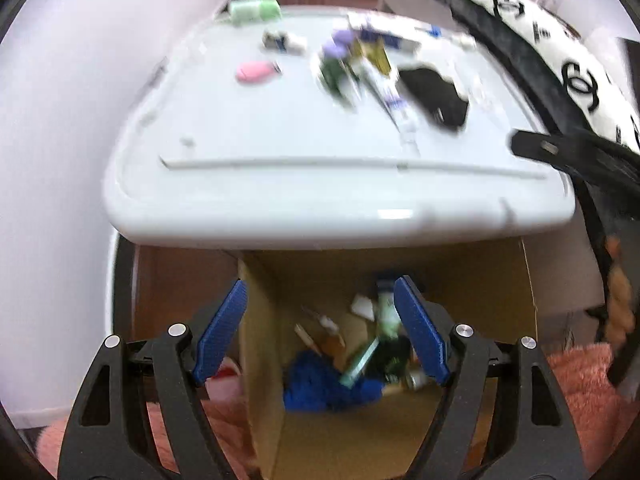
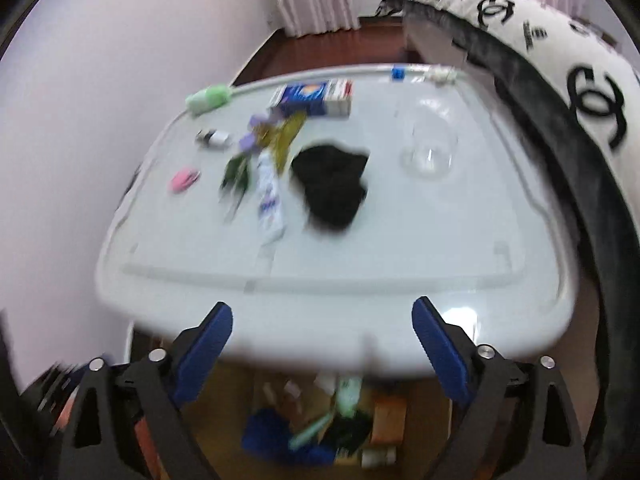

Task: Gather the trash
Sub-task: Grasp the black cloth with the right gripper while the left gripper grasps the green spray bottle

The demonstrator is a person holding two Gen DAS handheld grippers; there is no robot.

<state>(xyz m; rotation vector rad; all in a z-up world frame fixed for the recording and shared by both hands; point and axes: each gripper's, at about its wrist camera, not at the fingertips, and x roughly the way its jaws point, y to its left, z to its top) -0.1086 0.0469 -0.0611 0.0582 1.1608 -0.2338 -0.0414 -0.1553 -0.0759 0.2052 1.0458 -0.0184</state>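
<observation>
From the left wrist camera, the left gripper (image 1: 320,300) hangs with its blue pads (image 1: 222,330) spread wide and nothing pinched between them, pointing down into an open cardboard box (image 1: 500,280) that sits on the floor under the near edge of a white table (image 1: 280,184). Right between and below the pads lies the collected trash: a blue crumpled cloth (image 1: 320,384), a pale green tube (image 1: 360,362), a dark green packet (image 1: 390,354) and some white scraps (image 1: 362,306), all blurred. Ahead of the tool, up on the tabletop, more items wait well apart from the pads: a pink oval object (image 1: 256,72) to the far left, a green box (image 1: 254,10) at the far edge, a black crumpled cloth (image 1: 436,96) ahead to the right, and a blurred cluster of purple and green pieces (image 1: 336,60) beside a white tube (image 1: 394,100). A pink fluffy rug (image 1: 584,392) shows to the right of the box. From the right wrist camera, the right gripper (image 2: 322,320) also stands wide apart and empty, its pads (image 2: 204,352) over the near rim of the white table (image 2: 400,312), with the cardboard box (image 2: 390,412) and its trash just below them. Ahead of it lie the black crumpled cloth (image 2: 332,188), the white tube (image 2: 269,196) just left of that, a clear glass (image 2: 430,148) ahead to the right, a blue and white carton (image 2: 314,98) farther on, the pink oval object (image 2: 183,179) and the green box (image 2: 208,98) to the far left.
</observation>
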